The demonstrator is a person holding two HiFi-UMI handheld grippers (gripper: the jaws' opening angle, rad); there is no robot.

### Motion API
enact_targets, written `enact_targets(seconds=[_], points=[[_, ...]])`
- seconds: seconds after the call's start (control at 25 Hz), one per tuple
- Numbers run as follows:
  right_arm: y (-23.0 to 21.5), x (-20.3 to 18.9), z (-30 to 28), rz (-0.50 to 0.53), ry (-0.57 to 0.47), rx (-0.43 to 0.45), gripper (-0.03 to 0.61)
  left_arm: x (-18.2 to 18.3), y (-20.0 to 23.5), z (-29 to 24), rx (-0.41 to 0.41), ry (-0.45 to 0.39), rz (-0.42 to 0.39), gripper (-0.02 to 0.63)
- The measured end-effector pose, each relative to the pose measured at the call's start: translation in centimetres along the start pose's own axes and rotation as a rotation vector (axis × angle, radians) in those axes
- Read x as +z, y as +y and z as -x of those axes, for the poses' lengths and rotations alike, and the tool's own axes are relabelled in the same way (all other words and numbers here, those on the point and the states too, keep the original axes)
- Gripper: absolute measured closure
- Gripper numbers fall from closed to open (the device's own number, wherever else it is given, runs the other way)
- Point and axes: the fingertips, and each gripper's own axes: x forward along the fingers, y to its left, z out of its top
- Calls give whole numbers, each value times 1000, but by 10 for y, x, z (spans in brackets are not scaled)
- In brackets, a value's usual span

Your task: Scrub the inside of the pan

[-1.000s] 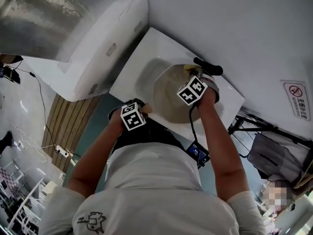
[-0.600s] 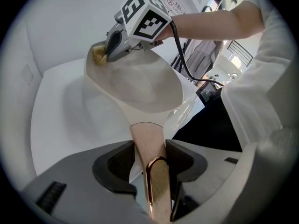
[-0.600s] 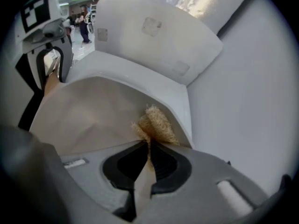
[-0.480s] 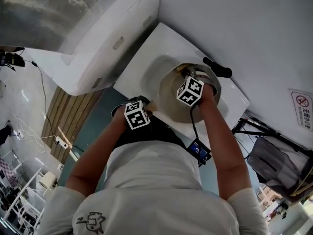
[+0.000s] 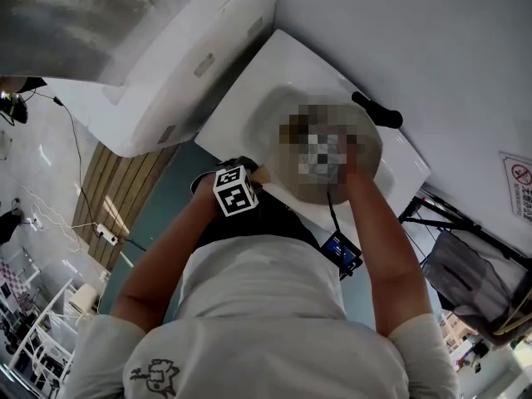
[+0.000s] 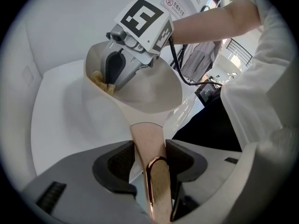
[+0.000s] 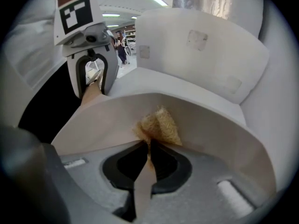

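The left claw (image 5: 253, 179) meets the near edge of the pan (image 5: 287, 179), which lies in a white basin (image 5: 248, 102).

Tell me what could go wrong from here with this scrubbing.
1. The right gripper pinches the scrub pad only at its near edge; hard strokes may pull it loose.
2. The left gripper holds the pan only by its handle; pressing down could twist it in the jaws and knock the pan against the sink.
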Motion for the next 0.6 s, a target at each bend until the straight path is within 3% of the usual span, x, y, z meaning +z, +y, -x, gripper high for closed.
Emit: enact_targets(seconds=[0.36, 0.6], points=[[59, -3, -9, -74, -16, 258, 554, 1, -2, 0, -4, -2, 6, 410], [95, -24, -9, -168, 38, 432, 554, 1, -2, 0, -7, -1, 7, 410]])
